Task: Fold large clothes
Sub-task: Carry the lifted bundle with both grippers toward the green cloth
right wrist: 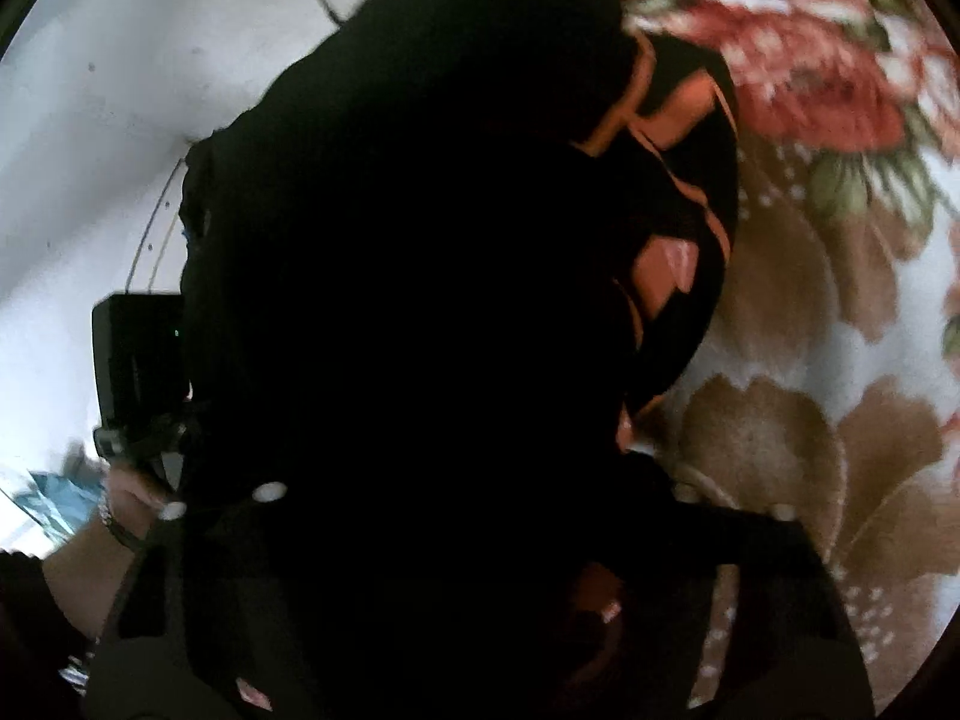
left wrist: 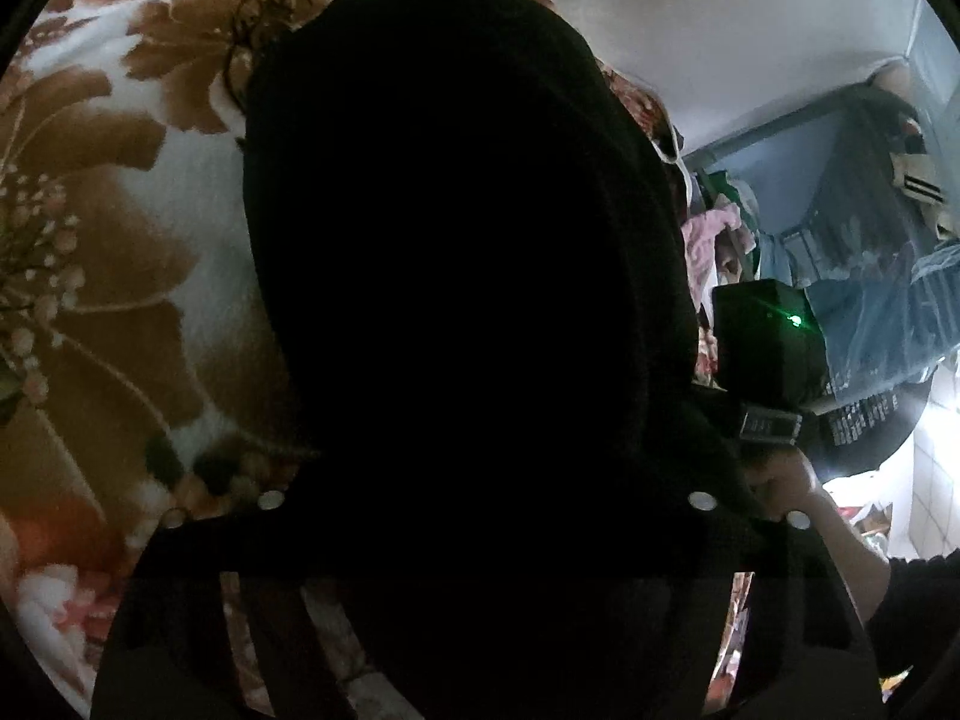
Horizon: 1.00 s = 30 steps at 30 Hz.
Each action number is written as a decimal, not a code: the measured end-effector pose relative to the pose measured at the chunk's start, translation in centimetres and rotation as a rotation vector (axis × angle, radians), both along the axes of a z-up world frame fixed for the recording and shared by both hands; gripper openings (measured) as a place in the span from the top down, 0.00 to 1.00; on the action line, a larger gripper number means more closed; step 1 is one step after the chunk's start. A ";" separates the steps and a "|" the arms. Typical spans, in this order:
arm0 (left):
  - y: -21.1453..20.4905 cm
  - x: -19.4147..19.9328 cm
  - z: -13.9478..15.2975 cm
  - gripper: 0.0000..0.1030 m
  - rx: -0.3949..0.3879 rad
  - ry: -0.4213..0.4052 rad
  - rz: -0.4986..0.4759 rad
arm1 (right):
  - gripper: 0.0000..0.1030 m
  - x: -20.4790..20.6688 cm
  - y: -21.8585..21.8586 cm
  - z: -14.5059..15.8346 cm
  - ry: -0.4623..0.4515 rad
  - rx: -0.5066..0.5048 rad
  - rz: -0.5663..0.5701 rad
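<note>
A large black garment (left wrist: 456, 252) hangs in front of the left wrist camera and fills most of that view. It drapes over the frame of my left gripper (left wrist: 180, 546) and hides both fingers. In the right wrist view the same black garment (right wrist: 408, 300) shows an orange-pink print (right wrist: 666, 264) on its right side, and it covers the right gripper's fingers too. The right gripper's body (left wrist: 768, 348), with a green light, appears beside the cloth, held by a hand (left wrist: 792, 480). The left gripper's body (right wrist: 138, 354) sits at the cloth's left edge, also held by a hand (right wrist: 126, 504).
A floral blanket (left wrist: 120, 276) in brown, white and red lies under the garment and spreads to the right (right wrist: 840, 312). A black cord (left wrist: 270, 12) lies on it. A white wall (right wrist: 108, 120) stands behind. Pink cloth (left wrist: 711, 234) and a blue bag (left wrist: 870, 324) are piled at the right.
</note>
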<state>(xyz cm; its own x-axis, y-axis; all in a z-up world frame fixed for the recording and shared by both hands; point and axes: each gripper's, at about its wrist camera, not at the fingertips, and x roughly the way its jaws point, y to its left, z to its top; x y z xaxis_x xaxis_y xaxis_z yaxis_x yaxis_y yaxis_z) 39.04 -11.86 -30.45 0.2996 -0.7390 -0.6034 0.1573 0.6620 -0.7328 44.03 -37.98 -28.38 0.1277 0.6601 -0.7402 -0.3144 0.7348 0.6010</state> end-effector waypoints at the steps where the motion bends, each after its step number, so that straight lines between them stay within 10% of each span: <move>1: 0.0 -0.2 0.2 0.35 -0.008 -0.010 0.014 | 0.39 -0.1 0.0 0.1 0.001 0.005 -0.005; 16: -3.0 -7.3 11.5 0.42 -0.023 -0.169 -0.007 | 0.54 -6.9 -4.3 8.5 -0.059 0.129 -0.017; 30: -9.0 -19.8 24.9 0.42 -0.034 -0.201 -0.087 | 0.54 -19.9 -11.8 24.6 -0.101 0.158 -0.146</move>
